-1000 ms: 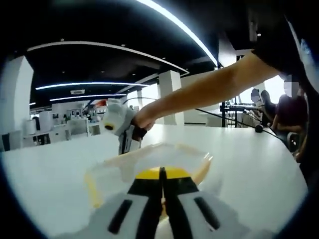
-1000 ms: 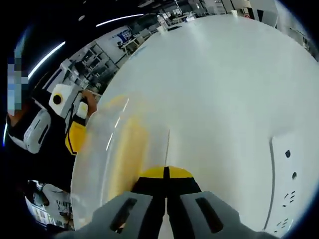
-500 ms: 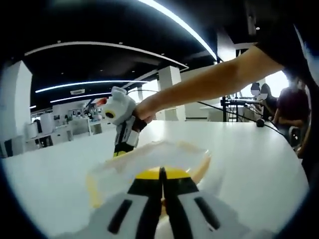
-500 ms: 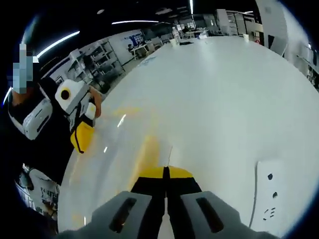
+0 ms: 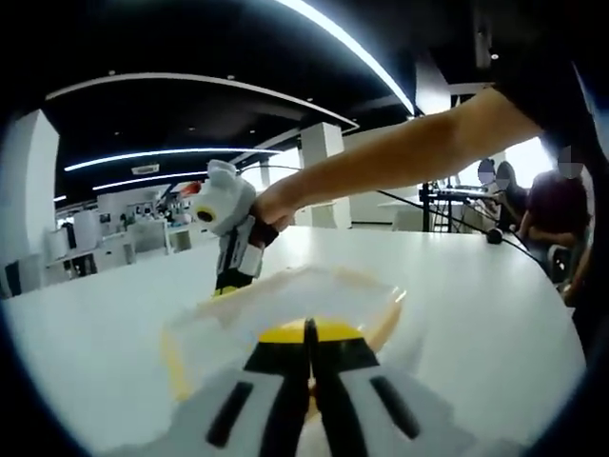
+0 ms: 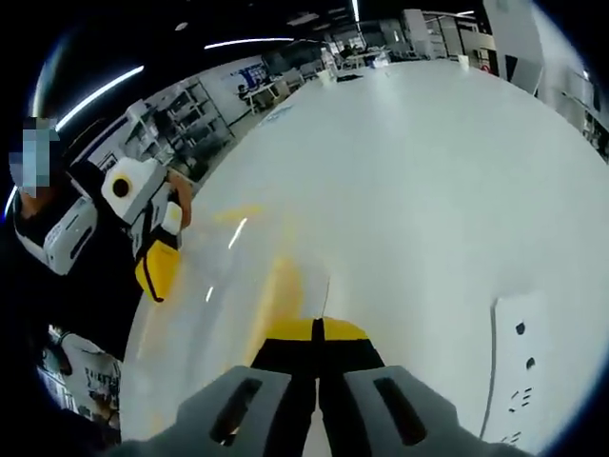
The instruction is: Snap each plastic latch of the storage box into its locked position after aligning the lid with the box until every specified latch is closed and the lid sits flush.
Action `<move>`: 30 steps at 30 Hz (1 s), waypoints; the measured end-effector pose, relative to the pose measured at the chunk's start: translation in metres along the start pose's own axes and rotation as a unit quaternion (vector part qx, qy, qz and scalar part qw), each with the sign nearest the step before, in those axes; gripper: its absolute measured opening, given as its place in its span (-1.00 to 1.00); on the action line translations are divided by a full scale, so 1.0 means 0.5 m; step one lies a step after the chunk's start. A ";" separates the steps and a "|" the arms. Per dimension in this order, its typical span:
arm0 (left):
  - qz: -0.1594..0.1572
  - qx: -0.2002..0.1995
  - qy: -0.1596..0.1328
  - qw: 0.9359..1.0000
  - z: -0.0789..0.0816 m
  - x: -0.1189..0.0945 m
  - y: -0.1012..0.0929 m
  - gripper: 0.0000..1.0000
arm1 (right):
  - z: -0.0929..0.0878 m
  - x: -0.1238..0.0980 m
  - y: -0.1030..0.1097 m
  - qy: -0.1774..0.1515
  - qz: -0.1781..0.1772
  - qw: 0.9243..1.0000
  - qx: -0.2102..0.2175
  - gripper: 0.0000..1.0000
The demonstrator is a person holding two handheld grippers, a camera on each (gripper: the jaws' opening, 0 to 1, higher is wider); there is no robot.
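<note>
- You are keeping your left gripper (image 5: 308,367) low over the near edge of the storage box (image 5: 285,314), its jaws pressed together with nothing between them.
- Your right gripper (image 5: 228,278) is lifting: a second ago its tip was sitting down at the far rim of the box; now it is hanging just above that rim.
- In the right gripper view, its jaws (image 6: 316,367) are likewise together and empty, over the clear lid (image 6: 228,286) resting on the white counter (image 6: 419,181).
- Judged from this, the far-side press is ending; whether that yellow latch is fully seated cannot be told.
</note>
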State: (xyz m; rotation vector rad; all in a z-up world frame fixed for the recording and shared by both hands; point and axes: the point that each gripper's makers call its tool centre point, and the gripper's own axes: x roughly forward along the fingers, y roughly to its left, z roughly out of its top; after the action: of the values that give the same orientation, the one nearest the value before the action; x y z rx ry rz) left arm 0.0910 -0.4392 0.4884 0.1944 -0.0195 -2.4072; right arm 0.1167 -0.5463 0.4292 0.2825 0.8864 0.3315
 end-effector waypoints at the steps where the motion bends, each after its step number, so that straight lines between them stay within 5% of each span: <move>1: 0.000 -0.001 -0.001 1.000 0.000 0.001 0.000 -1.00 | 0.000 0.000 0.000 0.000 0.000 1.000 0.001 -1.00; 19: -0.008 -0.015 0.015 1.000 0.003 0.014 -0.005 -1.00 | -0.002 0.004 0.016 -0.025 0.021 0.999 0.033 -1.00; 20: -0.008 -0.014 0.015 1.000 0.003 0.015 -0.004 -1.00 | -0.023 0.013 0.007 0.010 0.010 0.999 0.031 -1.00; 21: -0.011 -0.017 0.013 1.000 0.003 0.013 -0.005 -1.00 | -0.029 0.024 0.023 0.023 0.043 0.992 0.113 -1.00; 22: -0.011 -0.019 0.015 1.000 0.003 0.010 -0.006 -1.00 | -0.013 0.002 -0.017 -0.005 0.026 1.000 0.016 -1.00; 29: -0.007 -0.022 0.008 1.000 0.004 0.009 0.000 -1.00 | -0.016 0.022 0.023 -0.024 0.010 0.999 0.037 -1.00; 30: -0.006 -0.023 0.009 1.000 0.004 0.008 0.001 -1.00 | -0.009 0.012 0.019 -0.032 0.035 0.997 0.058 -1.00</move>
State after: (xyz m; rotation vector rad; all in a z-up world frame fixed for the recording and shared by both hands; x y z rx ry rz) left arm 0.0881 -0.4425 0.4898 0.1955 0.0448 -2.4156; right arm 0.1153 -0.5348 0.4257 0.4302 0.8351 0.3341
